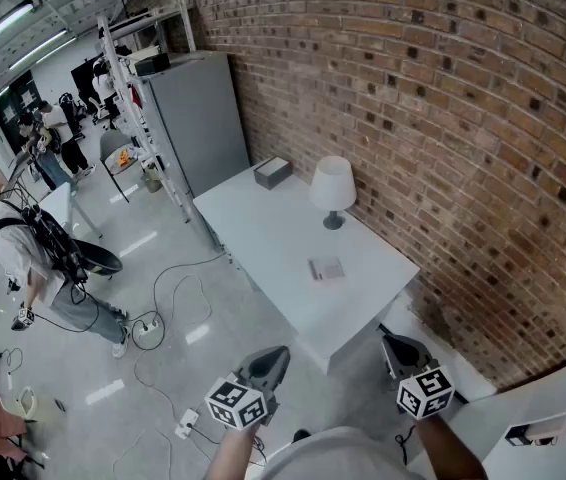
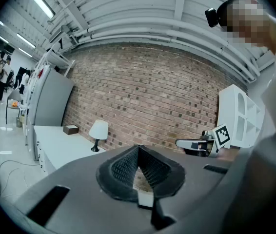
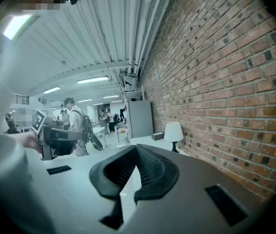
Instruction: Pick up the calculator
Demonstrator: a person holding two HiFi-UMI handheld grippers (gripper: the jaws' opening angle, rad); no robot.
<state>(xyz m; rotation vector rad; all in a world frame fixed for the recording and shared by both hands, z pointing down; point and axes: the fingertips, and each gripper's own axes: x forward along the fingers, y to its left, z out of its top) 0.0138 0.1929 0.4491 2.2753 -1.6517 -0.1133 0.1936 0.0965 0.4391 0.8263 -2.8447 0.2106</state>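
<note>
- The calculator [image 1: 326, 269] lies flat on the white tabletop [image 1: 263, 233], a small grey square towards the end nearer the person, out in the open and touching nothing else.
- Farther along the tabletop a white-shaded lamp [image 1: 333, 188] stands upright close to the brick wall [image 1: 443, 118], and a small grey box [image 1: 272, 172] sits near the far end.
- The left gripper [image 2: 138, 149] is closed right up, its ribbed pads meeting at the tips with nothing caught between them.
- The right gripper [image 3: 136, 147] looks the same: tips together, nothing in its hold.
- Both grippers hang in the air short of the tabletop's near end, well apart from the calculator and pointing roughly level towards it.
- A tall grey cabinet [image 1: 198, 118] stands against the wall beyond the tabletop.
- Off to the left a person with a backpack [image 1: 33, 258] stands on the pale floor [image 1: 113, 368], where cables [image 1: 163, 303] trail in loops.
</note>
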